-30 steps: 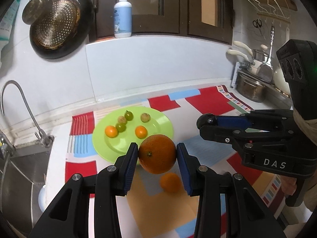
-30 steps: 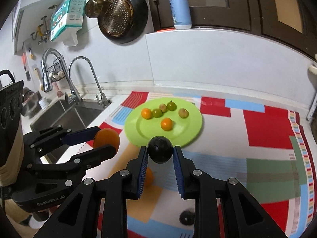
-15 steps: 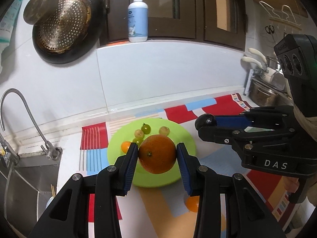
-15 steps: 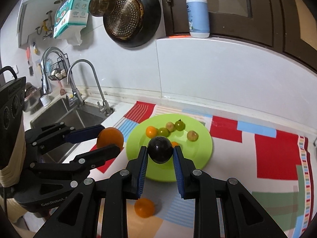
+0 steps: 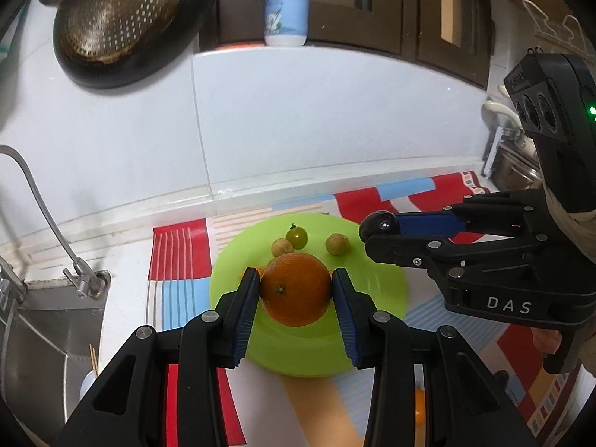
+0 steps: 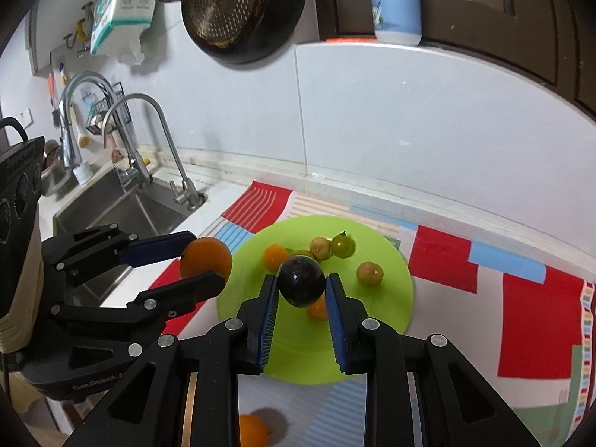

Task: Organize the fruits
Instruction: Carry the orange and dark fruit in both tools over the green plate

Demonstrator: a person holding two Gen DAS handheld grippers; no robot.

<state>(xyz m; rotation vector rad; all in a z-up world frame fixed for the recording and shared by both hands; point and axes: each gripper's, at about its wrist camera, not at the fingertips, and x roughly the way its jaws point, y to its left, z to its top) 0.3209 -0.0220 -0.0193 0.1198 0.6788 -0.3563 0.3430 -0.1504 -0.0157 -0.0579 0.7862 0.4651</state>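
My left gripper [image 5: 295, 290] is shut on a big orange [image 5: 296, 289] and hangs over the near part of the green plate [image 5: 376, 287]. My right gripper [image 6: 301, 286] is shut on a dark round fruit [image 6: 301, 285] above the same plate [image 6: 395, 305]; it also shows at the right of the left wrist view, right gripper [image 5: 378, 229]. On the plate lie several small green and yellowish fruits [image 6: 342, 246] and small oranges [image 6: 275, 256]. One small orange [image 6: 253, 430] lies on the mat in front of the plate.
A steel sink [image 6: 111, 208] with tall taps [image 6: 149, 141] lies left of the patterned mat [image 6: 521, 290]. A strainer pan [image 5: 119, 18] hangs on the tiled wall and a soap bottle [image 5: 287, 3] stands on the ledge. Pots stand at the far right [image 5: 517, 152].
Both grippers have carried their fruits forward from the mat to over the plate. The loose small orange has slid back to the lower edge of the views.
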